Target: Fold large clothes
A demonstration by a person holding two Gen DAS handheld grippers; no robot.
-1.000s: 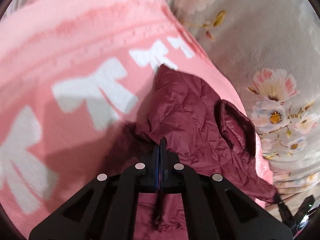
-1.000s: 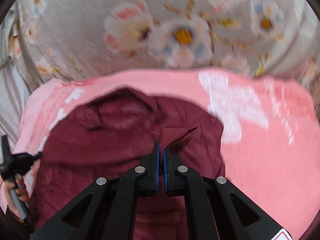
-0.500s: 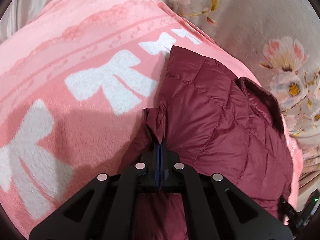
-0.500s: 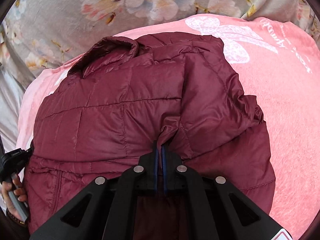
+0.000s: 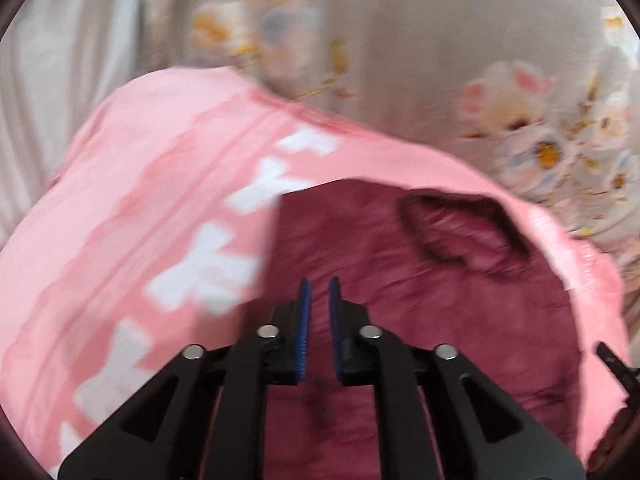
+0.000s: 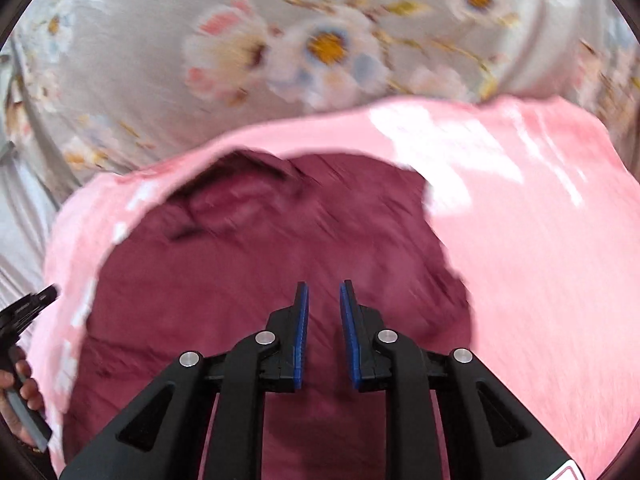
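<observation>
Left wrist view: left gripper (image 5: 318,292) and right gripper (image 6: 323,296) just parted, nothing held; soft, slippery jacket (image 5: 420,300) best pinched at hem.

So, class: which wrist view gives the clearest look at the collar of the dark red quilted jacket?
The left wrist view: the dark red quilted jacket's collar shows as a full dark-rimmed opening, though blurred. The right wrist view shows the same collar more smeared and partly tucked under the pink fleece blanket's edge.
</observation>
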